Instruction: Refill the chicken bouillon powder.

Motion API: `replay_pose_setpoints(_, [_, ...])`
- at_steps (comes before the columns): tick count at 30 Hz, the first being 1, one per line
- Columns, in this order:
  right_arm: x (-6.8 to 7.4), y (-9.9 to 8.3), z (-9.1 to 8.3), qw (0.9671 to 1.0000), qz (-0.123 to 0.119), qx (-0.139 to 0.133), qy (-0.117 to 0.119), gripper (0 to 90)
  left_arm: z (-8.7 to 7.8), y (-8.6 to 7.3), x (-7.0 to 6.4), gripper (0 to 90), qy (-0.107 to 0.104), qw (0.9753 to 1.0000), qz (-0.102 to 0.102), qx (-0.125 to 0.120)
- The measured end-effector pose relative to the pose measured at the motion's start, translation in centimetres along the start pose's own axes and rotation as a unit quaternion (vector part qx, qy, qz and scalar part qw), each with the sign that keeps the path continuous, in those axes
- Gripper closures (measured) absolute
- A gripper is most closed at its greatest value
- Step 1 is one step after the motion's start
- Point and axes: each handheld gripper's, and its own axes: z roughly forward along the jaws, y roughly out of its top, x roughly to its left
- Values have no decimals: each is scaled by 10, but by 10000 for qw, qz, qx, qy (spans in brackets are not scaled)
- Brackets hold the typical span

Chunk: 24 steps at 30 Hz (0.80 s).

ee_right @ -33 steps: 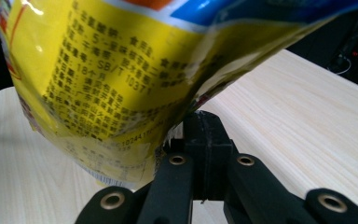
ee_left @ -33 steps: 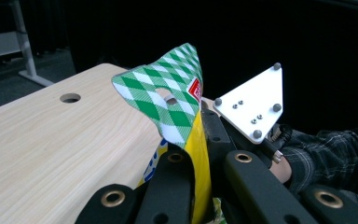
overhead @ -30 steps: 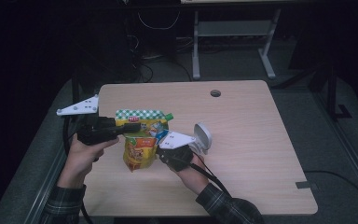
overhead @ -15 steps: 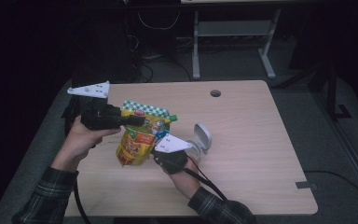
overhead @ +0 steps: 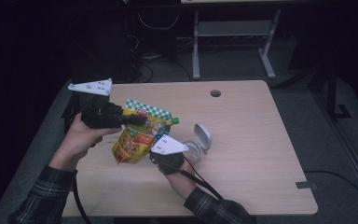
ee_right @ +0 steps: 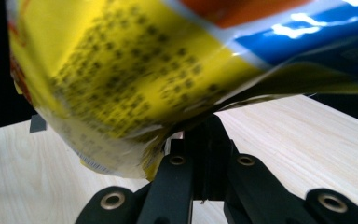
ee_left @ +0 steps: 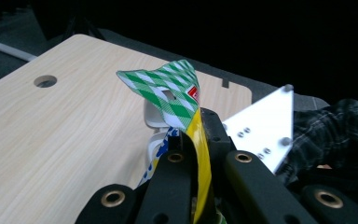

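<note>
**Two claws, one pouch, held clear of the table**

Both of my grippers are on the yellow pouch (overhead: 137, 137) right now, and it hangs in the air above the near-left part of the wooden table (overhead: 251, 140), tilted, green-checked top edge up and away from me, bottom corner dipping toward the wood.

My left gripper (overhead: 140, 120) comes in from the left, grey plate riding on top, and its jaws are pinched tight on the pouch's upper part. From the left gripper view the yellow film runs straight down between my two black jaws, no gap to speak of, and the green-and-white checked top (ee_left: 168, 93) fans out above them with a small hang hole in it.

My right gripper (overhead: 157, 156) is at the pouch's lower right edge, coming up from my side of the table. In the right gripper view the jaws are squeezed together on the bottom seam, the printed yellow back of the pouch (ee_right: 135, 79) looming over them, blurred.

Off the pouch's upper right corner sticks a small green cap (overhead: 174, 121). Just right of my right gripper sits a clear container (overhead: 192, 150) on the table, its round lid (overhead: 203, 136) flipped up and standing open behind it.
</note>
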Motion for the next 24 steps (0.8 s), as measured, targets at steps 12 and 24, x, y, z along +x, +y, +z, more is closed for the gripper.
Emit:
replay_pose_setpoints(12, [1, 0, 5, 9997, 123, -41, -211, 899, 1, -2, -3, 900, -29, 10000, -41, -39])
replay_pose_setpoints(24, [8, -4, 10, 9999, 31, -98, 21, 899, 10, 0, 1, 900, -4, 9999, -86, 66])
